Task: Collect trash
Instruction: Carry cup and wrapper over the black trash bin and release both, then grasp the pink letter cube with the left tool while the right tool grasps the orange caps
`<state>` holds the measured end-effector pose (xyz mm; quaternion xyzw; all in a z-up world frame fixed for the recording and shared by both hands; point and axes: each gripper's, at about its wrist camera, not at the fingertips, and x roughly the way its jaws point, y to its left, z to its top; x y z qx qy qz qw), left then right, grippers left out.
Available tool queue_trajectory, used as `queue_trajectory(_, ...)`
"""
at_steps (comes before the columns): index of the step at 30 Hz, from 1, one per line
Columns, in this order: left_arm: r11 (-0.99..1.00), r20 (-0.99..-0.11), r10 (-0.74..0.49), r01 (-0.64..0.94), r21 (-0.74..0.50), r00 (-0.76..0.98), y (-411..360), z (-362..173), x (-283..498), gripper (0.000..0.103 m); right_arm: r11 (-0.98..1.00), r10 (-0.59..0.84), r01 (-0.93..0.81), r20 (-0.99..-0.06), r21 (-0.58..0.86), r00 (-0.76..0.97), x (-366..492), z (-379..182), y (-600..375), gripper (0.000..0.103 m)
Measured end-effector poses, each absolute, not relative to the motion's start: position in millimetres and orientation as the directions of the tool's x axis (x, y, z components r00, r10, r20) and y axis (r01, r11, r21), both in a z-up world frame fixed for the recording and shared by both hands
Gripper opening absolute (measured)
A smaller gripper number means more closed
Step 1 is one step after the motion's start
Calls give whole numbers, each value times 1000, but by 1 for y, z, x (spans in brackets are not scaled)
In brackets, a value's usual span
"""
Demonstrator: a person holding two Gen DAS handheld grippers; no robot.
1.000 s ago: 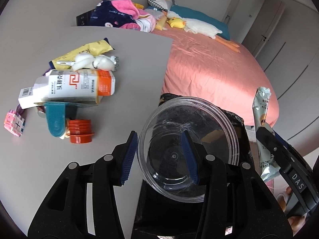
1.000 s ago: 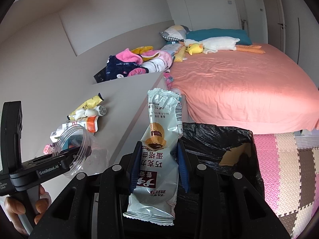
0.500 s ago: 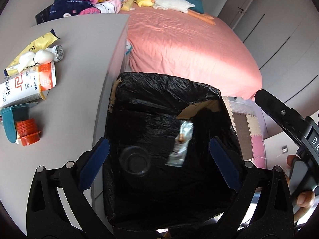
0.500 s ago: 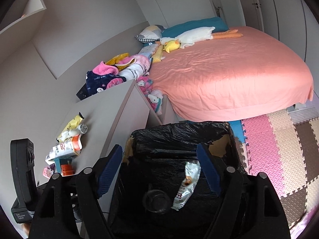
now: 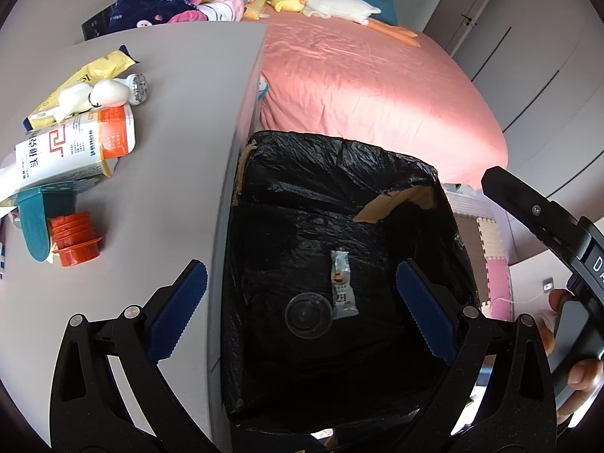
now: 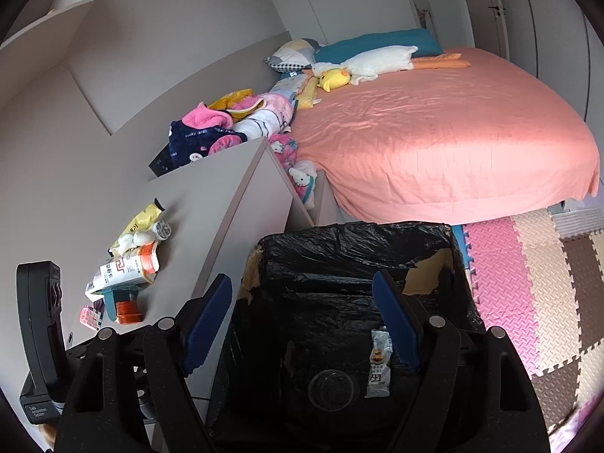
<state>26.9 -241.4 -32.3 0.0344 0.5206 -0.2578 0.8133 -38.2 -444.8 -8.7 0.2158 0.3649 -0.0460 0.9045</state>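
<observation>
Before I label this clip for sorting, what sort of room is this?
Most likely a bedroom: a large bed with a pink sheet, a duck plush toy by the pillows, and foam play mats on the floor beside a bin lined with a black bag.

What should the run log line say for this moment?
left gripper: open, empty | right gripper: open, empty | clear cup, snack wrapper: inside bin
</observation>
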Motion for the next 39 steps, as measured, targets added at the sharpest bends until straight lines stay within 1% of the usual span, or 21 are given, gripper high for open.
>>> queue_trajectory(13,912,-856,-340,357,-200,390,-173,-28,38,97,943,118,141,-701,301,703,-13,-9,-378,79)
queue_trajectory(24,948,-856,-276,268,-170,437,-112,-27,43,97,955,168,63,-705,288,689,4,-10,-330,79)
queue_trajectory(34,974,-856,-215,173,-149,470,-55,-30,50,97,960,225,-27,-715,277,662,18,-22,-286,79)
queue_trajectory(39,981,-860,-193,113,-158,472,-26,-35,56,97,961,249,-70,-725,268,642,26,-30,-260,79)
